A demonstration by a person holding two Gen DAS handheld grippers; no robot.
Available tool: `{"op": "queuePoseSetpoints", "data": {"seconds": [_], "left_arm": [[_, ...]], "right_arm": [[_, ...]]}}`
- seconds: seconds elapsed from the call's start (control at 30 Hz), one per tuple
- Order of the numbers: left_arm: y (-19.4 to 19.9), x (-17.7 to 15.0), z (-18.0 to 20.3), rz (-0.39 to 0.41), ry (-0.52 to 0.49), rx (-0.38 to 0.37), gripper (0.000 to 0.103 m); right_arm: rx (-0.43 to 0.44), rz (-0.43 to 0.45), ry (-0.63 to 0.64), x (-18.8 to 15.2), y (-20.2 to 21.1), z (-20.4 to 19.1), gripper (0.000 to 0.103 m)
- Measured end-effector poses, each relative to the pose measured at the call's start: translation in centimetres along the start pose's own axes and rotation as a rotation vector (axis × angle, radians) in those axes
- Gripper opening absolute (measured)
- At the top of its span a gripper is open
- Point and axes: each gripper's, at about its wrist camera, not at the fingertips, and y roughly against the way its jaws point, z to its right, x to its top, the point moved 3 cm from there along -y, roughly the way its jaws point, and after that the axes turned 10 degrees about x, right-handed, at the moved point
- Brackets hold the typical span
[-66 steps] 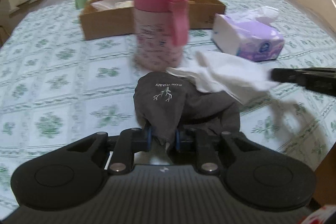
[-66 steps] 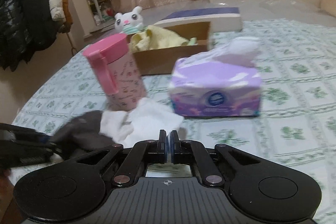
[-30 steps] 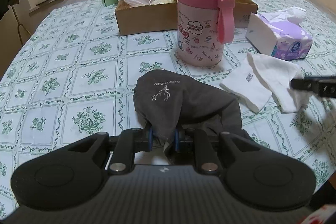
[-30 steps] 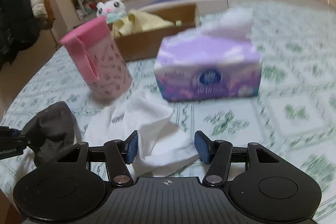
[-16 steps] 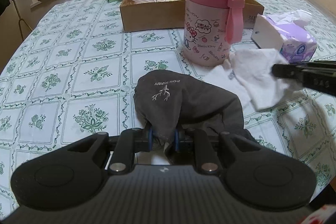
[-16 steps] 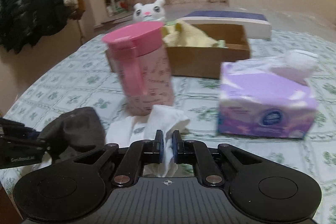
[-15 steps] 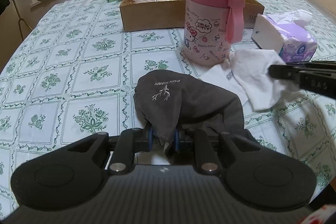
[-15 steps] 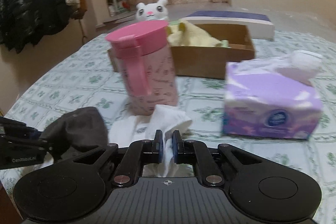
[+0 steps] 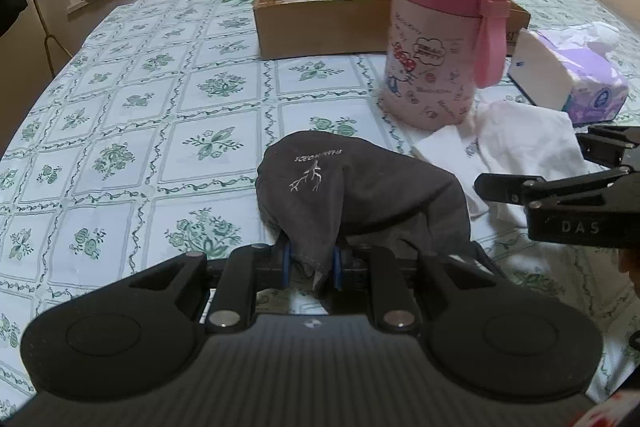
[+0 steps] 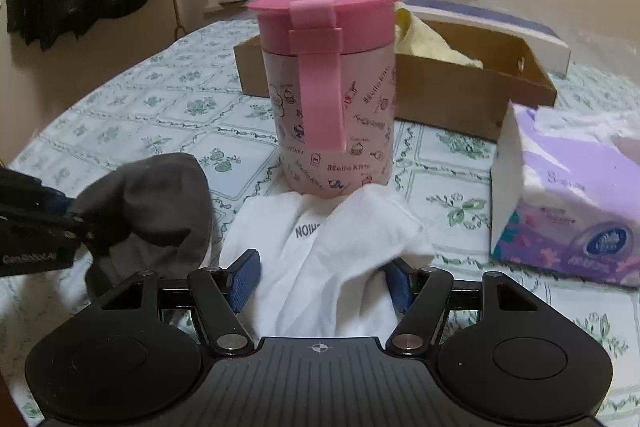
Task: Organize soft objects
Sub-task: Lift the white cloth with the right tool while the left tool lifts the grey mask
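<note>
On the flowery tablecloth (image 9: pixel 132 131), my left gripper (image 9: pixel 308 263) pinches the dark sock (image 9: pixel 360 187), ready for sorting. My right gripper (image 10: pixel 320 279) is opening, letting the white sock (image 10: pixel 332 251) flop beside the pink cup (image 10: pixel 328 99).

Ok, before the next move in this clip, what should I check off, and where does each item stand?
1. Left gripper clamped on the dark grey sock: ok.
2. Right gripper gripping the white sock: not ok, its jaws are opening with the sock lying loose between them.
3. White sock clear of the pink cup: not ok, its edge lies against the cup's base.
4. Cardboard box has free room: cannot tell, a yellow cloth already lies inside.
5. Tissue pack out of the gripper's way: ok.
</note>
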Motion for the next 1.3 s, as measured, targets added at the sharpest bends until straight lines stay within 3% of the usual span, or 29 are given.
{"op": "queuePoseSetpoints", "data": {"seconds": [0.23, 0.3, 0.5, 0.87, 1.3], "left_arm": [[-0.7, 0.2, -0.3, -0.002, -0.001, 0.008, 0.021], [-0.9, 0.3, -0.3, -0.006, 0.006, 0.007, 0.021], [-1.1, 0.3, -0.4, -0.004, 0.019, 0.006, 0.02], [-0.7, 0.3, -0.4, 0.002, 0.019, 0.008, 0.017], [2.0, 0.6, -1.4, 0.056, 0.024, 0.026, 0.015]], "right_arm": [[-0.016, -0.023, 0.095, -0.3, -0.9, -0.8, 0.063], [-0.012, -0.021, 0.1, -0.4, -0.8, -0.8, 0.047], [0.008, -0.031, 0.14, -0.4, -0.7, -1.7, 0.018], [0.025, -0.031, 0.086, -0.8, 0.7, -1.0, 0.013], [0.013, 0.043, 0.068, 0.3, 5.7, 0.4, 0.013]]}}
